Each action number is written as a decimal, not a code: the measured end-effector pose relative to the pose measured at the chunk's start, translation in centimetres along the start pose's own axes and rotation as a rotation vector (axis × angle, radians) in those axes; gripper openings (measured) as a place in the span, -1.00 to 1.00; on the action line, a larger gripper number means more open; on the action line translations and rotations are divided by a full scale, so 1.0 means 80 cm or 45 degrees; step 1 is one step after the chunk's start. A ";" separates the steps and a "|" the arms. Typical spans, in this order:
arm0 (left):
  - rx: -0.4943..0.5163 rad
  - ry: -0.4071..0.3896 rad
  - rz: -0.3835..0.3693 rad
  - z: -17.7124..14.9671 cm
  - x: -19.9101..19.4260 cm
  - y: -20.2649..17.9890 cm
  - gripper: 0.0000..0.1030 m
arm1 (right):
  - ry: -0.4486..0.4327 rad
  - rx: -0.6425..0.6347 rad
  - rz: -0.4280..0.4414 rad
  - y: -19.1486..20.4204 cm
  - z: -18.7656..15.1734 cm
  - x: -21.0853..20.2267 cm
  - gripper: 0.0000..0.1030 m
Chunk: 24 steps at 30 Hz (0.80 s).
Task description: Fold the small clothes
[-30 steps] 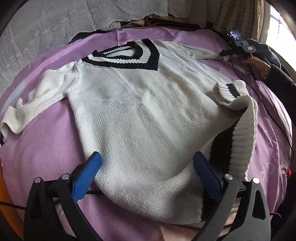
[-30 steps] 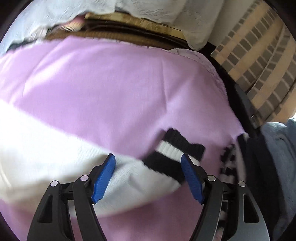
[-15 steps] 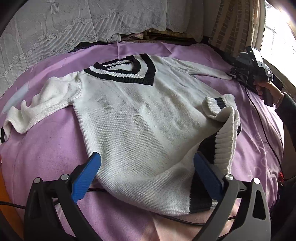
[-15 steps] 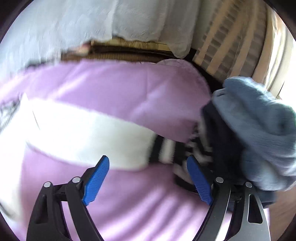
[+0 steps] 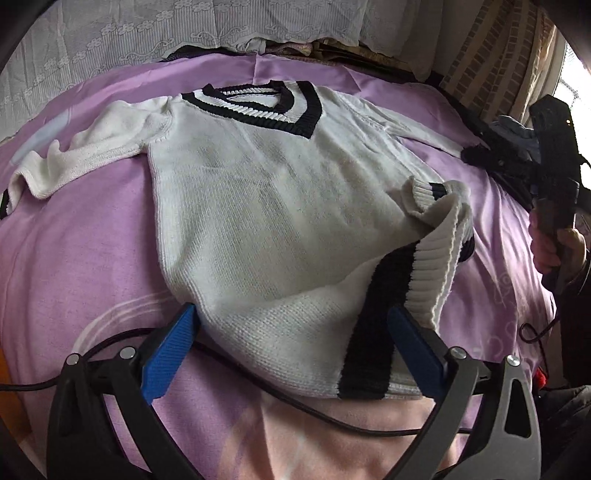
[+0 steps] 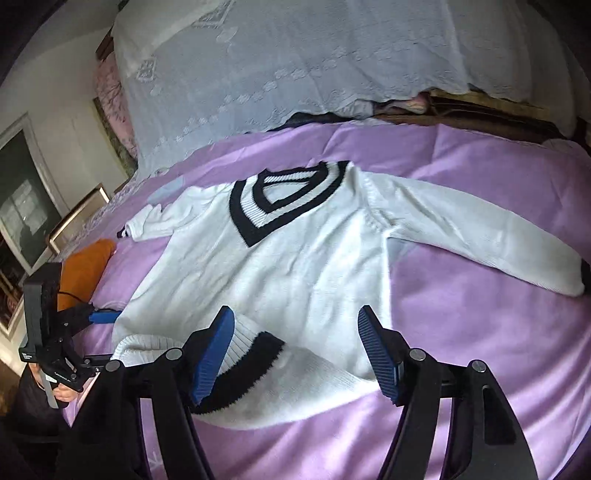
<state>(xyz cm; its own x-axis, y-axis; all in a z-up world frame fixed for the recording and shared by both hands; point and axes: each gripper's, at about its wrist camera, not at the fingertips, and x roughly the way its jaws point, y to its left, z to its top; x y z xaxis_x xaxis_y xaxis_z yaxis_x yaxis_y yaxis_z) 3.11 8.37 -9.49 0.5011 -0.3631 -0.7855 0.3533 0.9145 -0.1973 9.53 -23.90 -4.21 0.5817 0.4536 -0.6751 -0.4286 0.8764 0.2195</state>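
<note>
The white knitted sweater with black trim (image 6: 295, 258) lies flat on the purple bed (image 6: 480, 314), neck far away. Its curled-up bottom edge (image 6: 236, 354) sits right under the right hand-held gripper (image 6: 295, 350), nearer than the left hand-held gripper (image 5: 291, 350). Both are wide open and hold nothing.

White sweater (image 6: 295, 266) flat on purple sheet (image 6: 480, 332); right hand-held gripper (image 6: 295, 354) spread above hem

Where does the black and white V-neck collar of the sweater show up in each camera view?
Left wrist view: the V-neck collar sits top centre, its point aiming lower right.
Right wrist view: the collar sits centre, its point aiming lower left.
Shared landmark: the white lace cover beyond the sweater.
</note>
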 end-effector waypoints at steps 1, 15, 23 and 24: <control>-0.008 0.004 -0.013 0.000 0.000 -0.003 0.91 | 0.034 -0.026 0.008 0.006 0.003 0.012 0.38; -0.059 0.002 -0.080 -0.016 -0.015 0.004 0.04 | 0.150 -0.282 0.003 0.027 -0.089 -0.041 -0.78; -0.141 0.040 -0.183 -0.039 -0.037 0.015 0.21 | 0.224 -0.270 0.027 0.021 -0.147 -0.071 -0.85; -0.161 0.038 -0.211 -0.035 -0.039 0.015 0.37 | 0.154 -0.258 0.023 0.022 -0.138 -0.083 -0.27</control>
<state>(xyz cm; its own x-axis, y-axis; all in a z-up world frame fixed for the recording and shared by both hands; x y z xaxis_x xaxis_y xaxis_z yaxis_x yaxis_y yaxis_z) -0.27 11.13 -8.92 0.4202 -0.5067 -0.7528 0.3261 0.8585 -0.3959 -2.69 -27.16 -7.09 0.4909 0.4354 -0.7546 -0.5753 0.8125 0.0945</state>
